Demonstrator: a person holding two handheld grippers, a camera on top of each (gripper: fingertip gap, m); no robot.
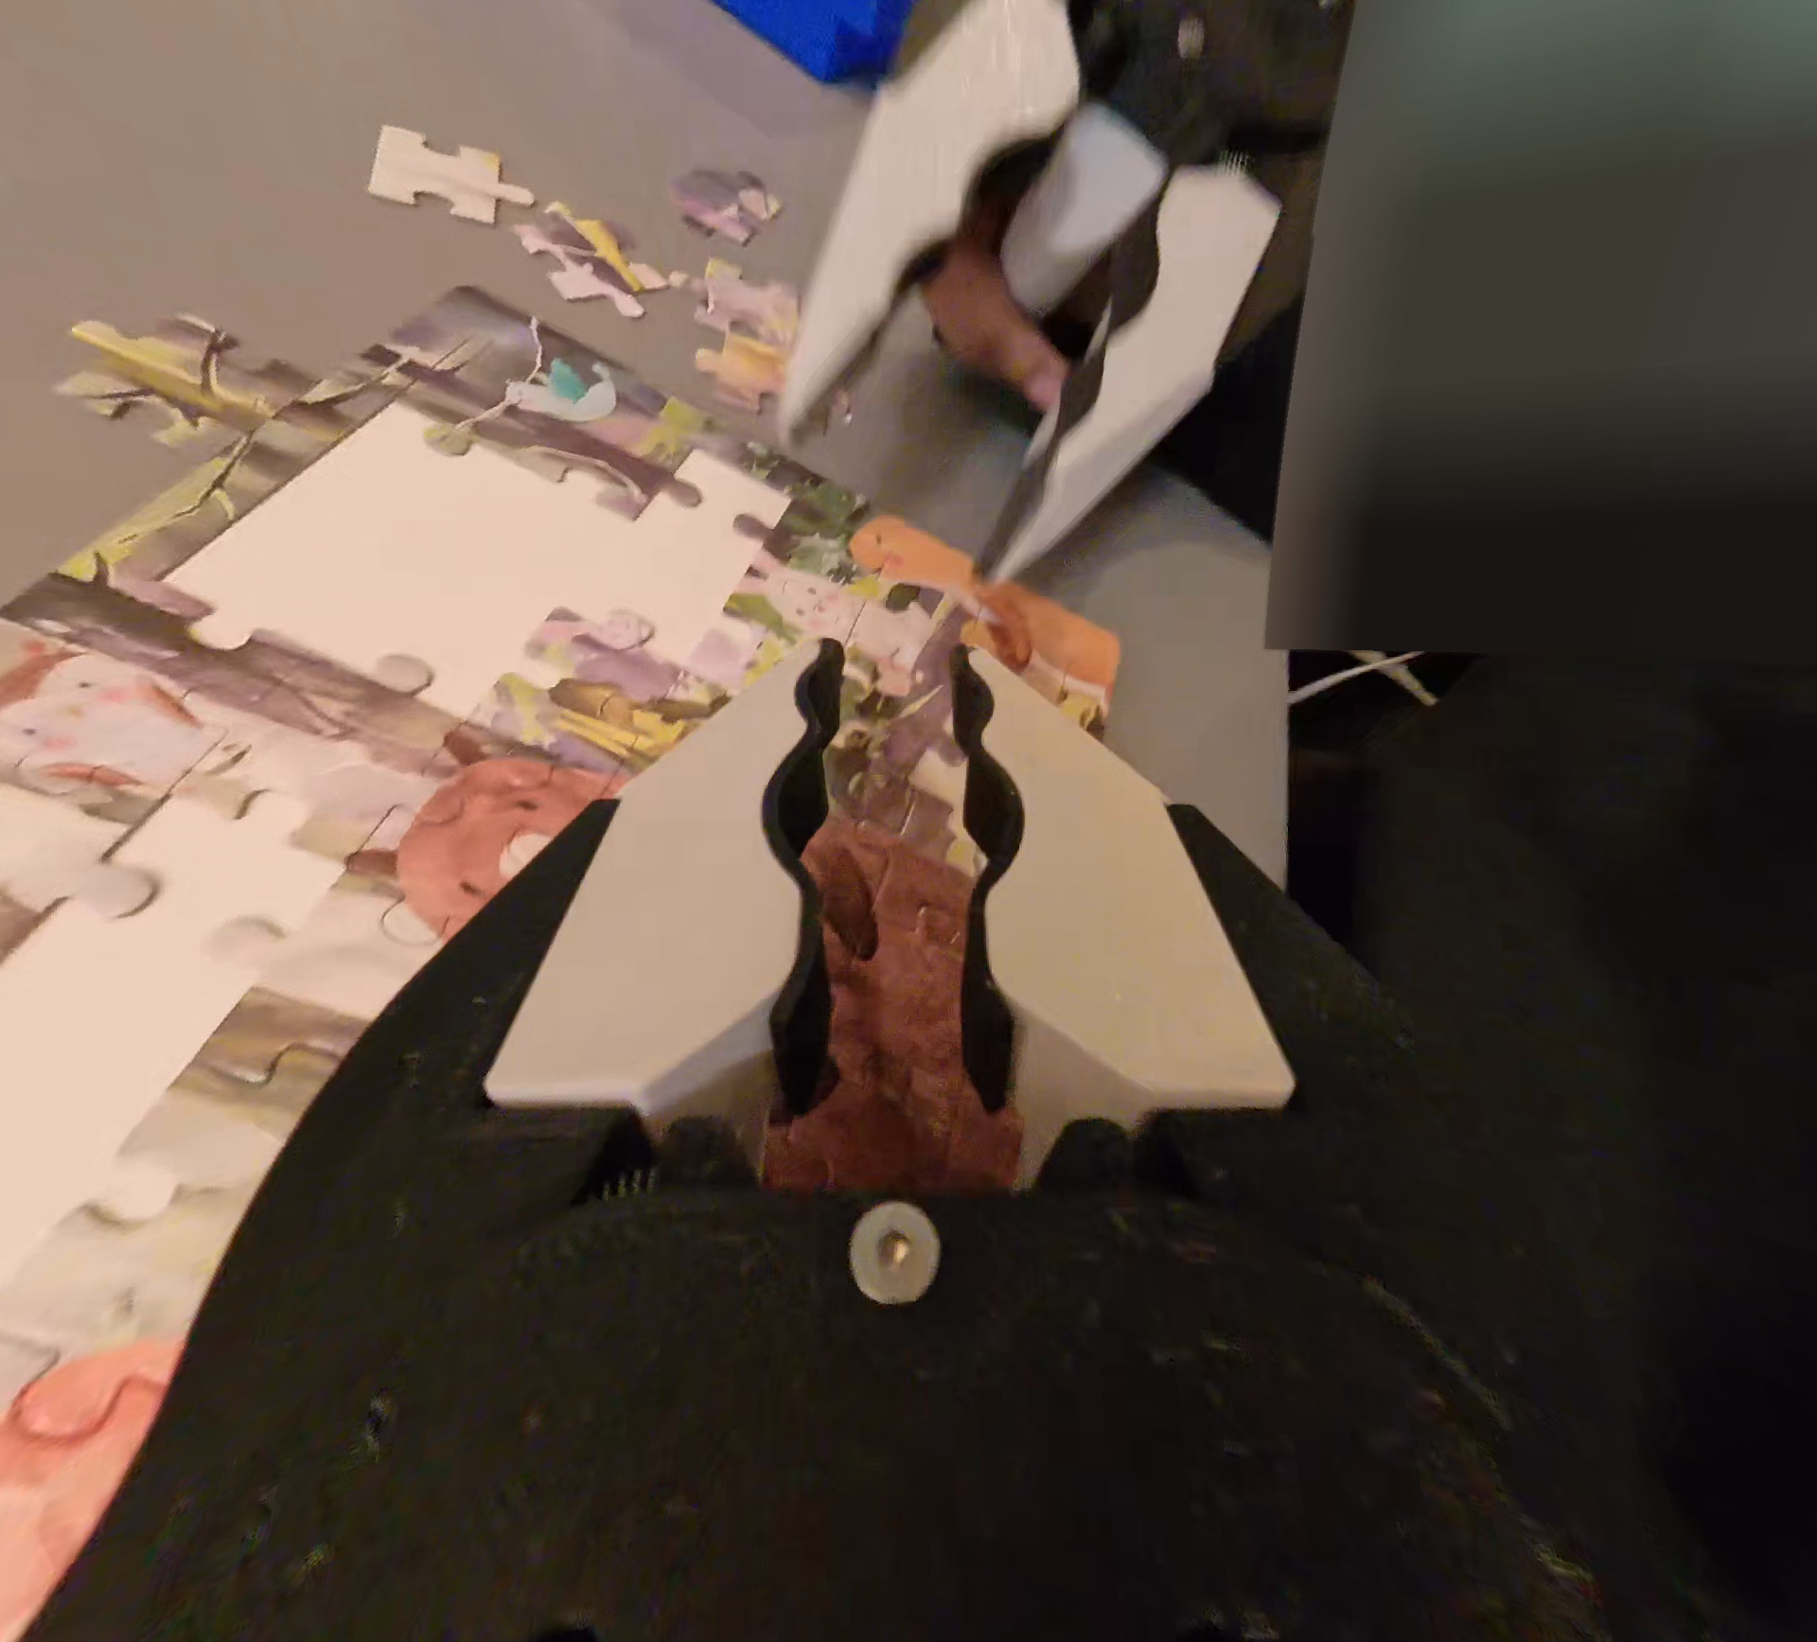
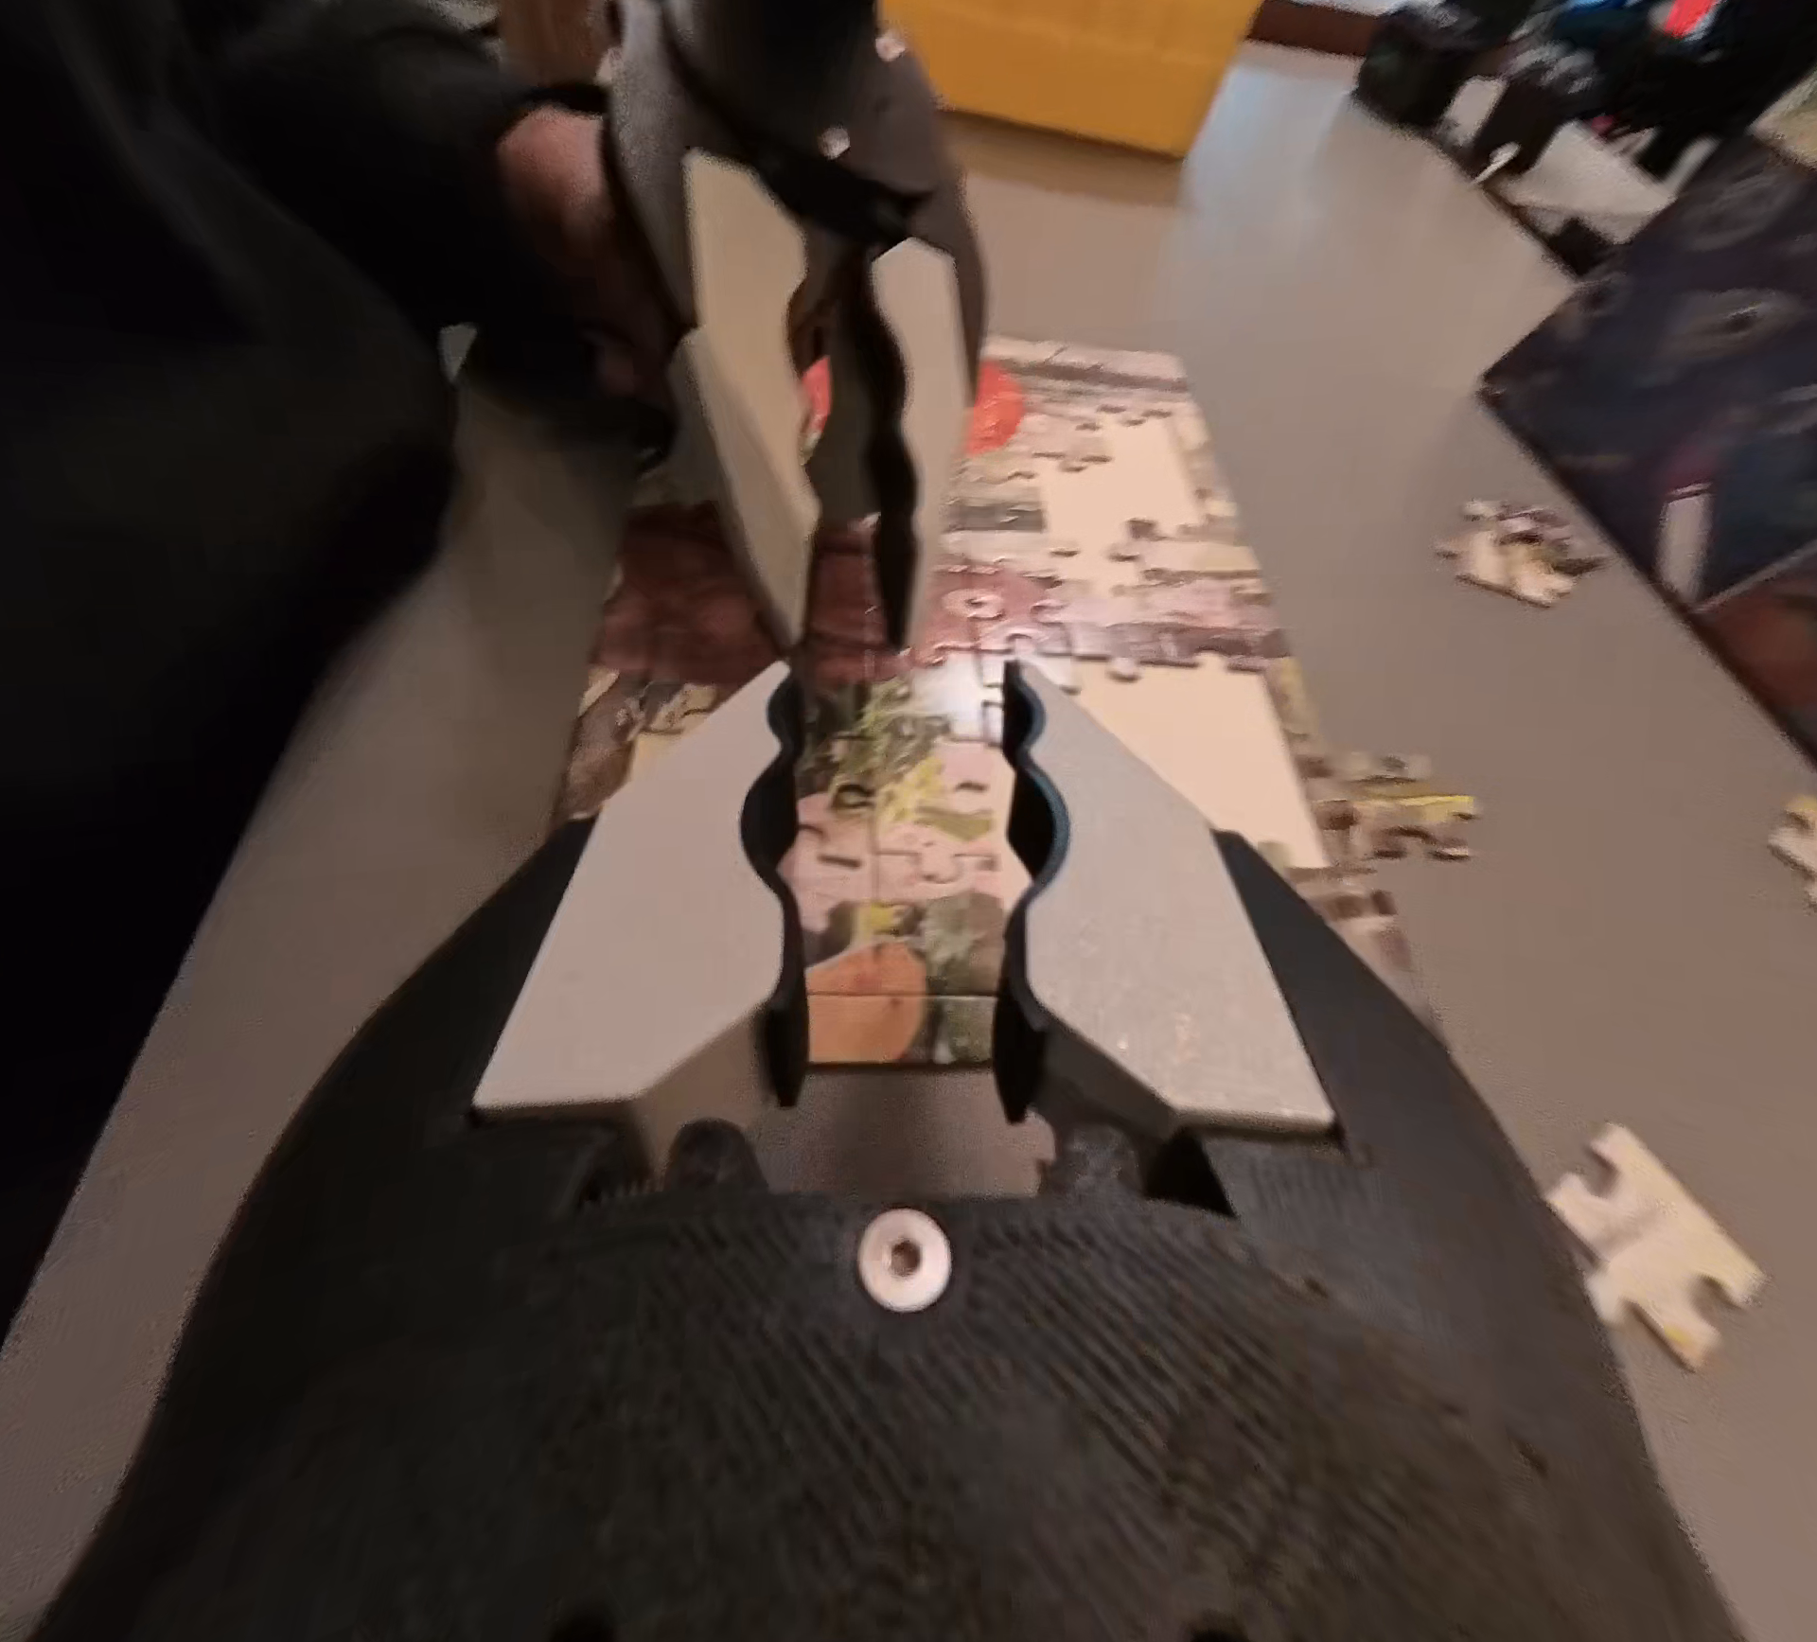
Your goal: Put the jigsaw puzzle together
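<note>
Both grippers hover over the half-built jigsaw puzzle [image 1: 413, 572] on the grey table [image 1: 295, 71]. The left gripper [image 1: 890, 661] and right gripper [image 2: 900, 680] are parted and empty. Loose pieces [image 1: 590, 248] lie beyond; the next pick probably wants a slow, flat approach.

Left hand-held gripper [image 1: 897, 661] and right hand-held gripper [image 2: 897, 680] both hang parted, empty.
</note>
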